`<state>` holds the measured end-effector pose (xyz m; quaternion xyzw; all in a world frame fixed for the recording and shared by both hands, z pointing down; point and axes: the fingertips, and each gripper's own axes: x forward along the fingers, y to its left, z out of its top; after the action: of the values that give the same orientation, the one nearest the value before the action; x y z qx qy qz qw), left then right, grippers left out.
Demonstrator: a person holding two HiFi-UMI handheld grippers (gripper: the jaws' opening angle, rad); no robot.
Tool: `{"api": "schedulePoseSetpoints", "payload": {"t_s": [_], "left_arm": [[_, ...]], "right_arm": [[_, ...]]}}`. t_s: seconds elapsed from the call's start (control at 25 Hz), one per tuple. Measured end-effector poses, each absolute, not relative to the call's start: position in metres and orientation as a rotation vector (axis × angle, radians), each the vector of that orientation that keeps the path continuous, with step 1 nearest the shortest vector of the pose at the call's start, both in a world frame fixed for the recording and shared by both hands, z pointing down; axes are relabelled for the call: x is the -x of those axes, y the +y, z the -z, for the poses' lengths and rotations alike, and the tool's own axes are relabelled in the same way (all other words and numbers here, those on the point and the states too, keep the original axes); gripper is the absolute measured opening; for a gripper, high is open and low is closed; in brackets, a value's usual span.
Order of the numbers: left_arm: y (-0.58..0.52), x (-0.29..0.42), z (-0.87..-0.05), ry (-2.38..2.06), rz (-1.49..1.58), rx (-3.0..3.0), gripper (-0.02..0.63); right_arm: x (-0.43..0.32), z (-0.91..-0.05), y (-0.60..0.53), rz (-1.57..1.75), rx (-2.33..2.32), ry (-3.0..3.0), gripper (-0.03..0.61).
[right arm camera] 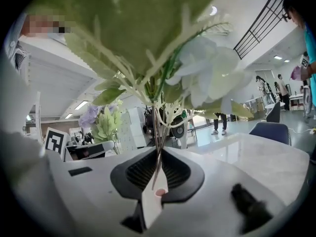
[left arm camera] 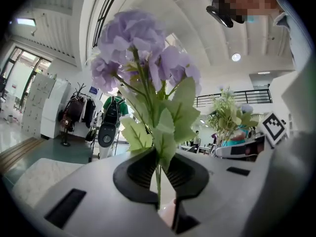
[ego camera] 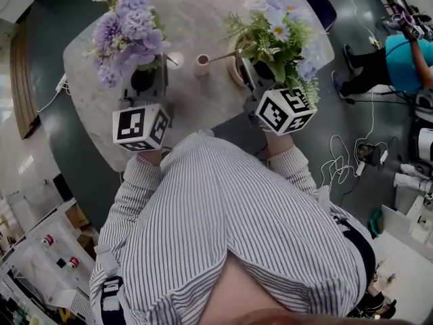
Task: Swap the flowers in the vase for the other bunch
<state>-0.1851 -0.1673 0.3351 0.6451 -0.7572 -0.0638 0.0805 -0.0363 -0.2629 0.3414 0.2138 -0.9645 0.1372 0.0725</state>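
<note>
Vase (ego camera: 201, 65) stands mid-table (ego camera: 196, 5) and looks empty, with a bunch on either side. Left gripper (left arm camera: 159, 174) is clamped on the stem of the purple bunch (left arm camera: 143, 48), held clear to the vase's left. Right gripper (right arm camera: 157, 174) is clamped on the stems of the white-and-green bunch (right arm camera: 197, 68), on the right. I read this as mid-swap: one bunch out, replacement not yet in. Can't tell which is which. Next: line the replacement's stem ends up over the narrow mouth, lower straight, release. Lay the other bunch on the table.
</note>
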Motion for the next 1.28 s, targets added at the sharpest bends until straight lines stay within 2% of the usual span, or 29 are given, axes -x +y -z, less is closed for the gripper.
{"api": "schedulePoseSetpoints", "payload": {"t_s": [0.4, 1.28], "left_arm": [[-0.164, 0.191, -0.357, -2.282, 0.17, -1.815, 0.044], [-0.145, 0.201, -0.404, -2.22, 0.133, -1.69, 0.044]], "right_arm": [[0.056, -0.364, -0.292, -0.361, -0.558, -2.837, 0.035], [0.095, -0.428, -0.282, -0.386, -0.392, -2.692, 0.036]]}}
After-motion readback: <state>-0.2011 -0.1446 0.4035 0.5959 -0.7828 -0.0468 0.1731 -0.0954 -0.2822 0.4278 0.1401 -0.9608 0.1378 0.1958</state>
